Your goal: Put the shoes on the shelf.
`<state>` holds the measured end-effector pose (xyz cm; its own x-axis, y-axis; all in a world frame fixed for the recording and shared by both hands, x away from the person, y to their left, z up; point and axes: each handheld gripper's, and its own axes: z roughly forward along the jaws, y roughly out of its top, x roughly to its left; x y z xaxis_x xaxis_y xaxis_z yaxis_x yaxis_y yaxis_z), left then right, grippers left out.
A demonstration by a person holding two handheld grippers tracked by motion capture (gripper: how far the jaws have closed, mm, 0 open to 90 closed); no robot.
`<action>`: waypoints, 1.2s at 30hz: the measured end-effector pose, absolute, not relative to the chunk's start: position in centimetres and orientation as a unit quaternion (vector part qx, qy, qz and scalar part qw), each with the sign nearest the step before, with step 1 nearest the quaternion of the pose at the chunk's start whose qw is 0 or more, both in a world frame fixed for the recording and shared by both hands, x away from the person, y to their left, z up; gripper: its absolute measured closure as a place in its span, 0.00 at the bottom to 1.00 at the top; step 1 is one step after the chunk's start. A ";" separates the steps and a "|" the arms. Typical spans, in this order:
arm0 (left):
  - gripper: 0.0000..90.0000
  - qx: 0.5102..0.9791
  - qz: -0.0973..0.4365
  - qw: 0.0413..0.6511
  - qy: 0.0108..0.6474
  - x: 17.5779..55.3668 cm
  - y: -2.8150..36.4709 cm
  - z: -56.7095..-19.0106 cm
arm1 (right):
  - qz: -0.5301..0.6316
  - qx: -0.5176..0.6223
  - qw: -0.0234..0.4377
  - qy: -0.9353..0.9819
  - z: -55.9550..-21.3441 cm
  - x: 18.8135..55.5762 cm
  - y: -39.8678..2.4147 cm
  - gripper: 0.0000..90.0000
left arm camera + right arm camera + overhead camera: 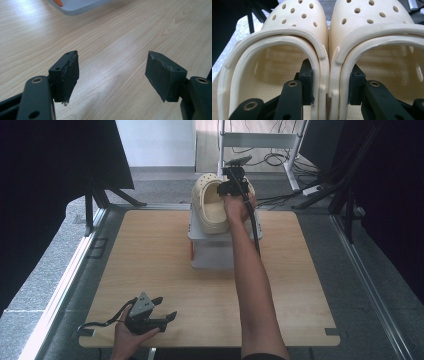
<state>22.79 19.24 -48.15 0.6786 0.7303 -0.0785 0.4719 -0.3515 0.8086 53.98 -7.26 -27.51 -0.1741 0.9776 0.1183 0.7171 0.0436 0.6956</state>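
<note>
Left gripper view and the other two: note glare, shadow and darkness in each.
Left gripper view: soft glare on the table, faint shadow between the jaws. Right gripper view: evenly lit cream clogs, dark upper-left corner. High view: black curtains unlit on both sides, tabletop evenly lit.

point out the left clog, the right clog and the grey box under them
left clog (274, 47): right gripper view, on its heel strap.
right clog (377, 32): right gripper view, on its heel strap.
grey box (212, 255): high view, on its front wall.
</note>
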 end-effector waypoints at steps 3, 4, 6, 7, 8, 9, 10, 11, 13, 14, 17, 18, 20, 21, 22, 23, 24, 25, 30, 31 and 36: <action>0.31 0.809 0.151 0.431 0.371 22.9 19.2 -48.2 | 0.326 0.620 0.205 0.684 -28.0 54.4 -7.0 0.72; 0.31 0.809 0.150 0.431 0.371 22.9 19.2 -48.2 | 0.325 0.623 0.207 0.681 -28.2 54.5 -6.9 0.72; 0.31 0.809 0.150 0.430 0.370 22.9 19.2 -48.2 | 0.325 0.627 0.213 0.675 -28.6 54.6 -6.9 0.72; 0.31 0.809 0.150 0.430 0.370 22.9 19.2 -48.2 | 0.322 0.628 0.215 0.675 -28.9 54.6 -6.8 0.72; 0.31 0.810 0.150 0.430 0.370 22.9 19.2 -48.2 | 0.321 0.627 0.216 0.676 -29.1 54.6 -6.8 0.71; 0.31 0.809 0.150 0.430 0.371 22.9 19.2 -48.2 | 0.322 0.626 0.214 0.677 -29.4 54.7 -6.8 0.70; 0.31 0.809 0.149 0.431 0.371 22.9 19.2 -48.2 | 0.325 0.626 0.213 0.676 -29.6 54.6 -6.8 0.70; 0.31 0.809 0.149 0.431 0.371 22.9 19.2 -48.2 | 0.326 0.625 0.216 0.676 -29.6 54.6 -6.9 0.68; 0.31 0.809 0.149 0.431 0.371 22.9 19.2 -48.2 | 0.331 0.624 0.207 0.677 -29.6 54.5 -7.1 0.62; 0.31 0.809 0.149 0.431 0.371 22.9 19.2 -48.2 | 0.338 0.624 0.202 0.675 -29.6 54.5 -7.2 0.59; 0.31 0.809 0.149 0.431 0.372 22.9 19.2 -48.2 | 0.341 0.611 0.191 0.688 -29.3 54.2 -7.4 0.51; 0.31 0.808 0.150 0.430 0.373 22.9 19.2 -48.1 | 0.341 0.605 0.196 0.692 -29.2 54.0 -7.3 0.50; 0.31 0.808 0.149 0.431 0.374 22.9 19.2 -48.1 | 0.341 0.594 0.197 0.701 -29.1 53.6 -7.4 0.46; 0.31 0.807 0.148 0.431 0.375 23.0 19.2 -48.1 | 0.343 0.589 0.194 0.706 -29.1 53.4 -7.5 0.45; 0.31 0.807 0.149 0.431 0.376 23.0 19.2 -48.1 | 0.346 0.584 0.193 0.709 -29.1 53.1 -7.6 0.45; 0.31 0.807 0.149 0.430 0.376 23.0 19.1 -48.1 | 0.348 0.579 0.190 0.712 -29.0 52.9 -7.8 0.44; 0.31 0.808 0.148 0.428 0.377 23.1 19.1 -48.2 | 0.350 0.575 0.187 0.715 -28.9 52.7 -8.0 0.43; 0.31 0.809 0.148 0.427 0.377 23.1 19.1 -48.2 | 0.354 0.570 0.184 0.719 -28.9 52.5 -8.2 0.43; 0.31 0.809 0.147 0.425 0.380 23.1 18.9 -48.4 | 0.374 0.538 0.186 0.732 -28.2 51.2 -9.6 0.44; 0.31 0.809 0.147 0.425 0.380 23.1 18.9 -48.3 | 0.379 0.530 0.187 0.735 -28.0 50.8 -9.9 0.44; 0.31 0.809 0.151 0.424 0.378 23.1 19.1 -48.2 | 0.402 0.488 0.176 0.755 -27.4 49.3 -11.0 0.45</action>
<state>23.09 19.06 -48.21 0.6678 0.7404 -0.0763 0.4840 -0.3541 0.8002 49.32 -11.04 -27.44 -0.4625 0.8774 0.1272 0.5946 0.2006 0.7786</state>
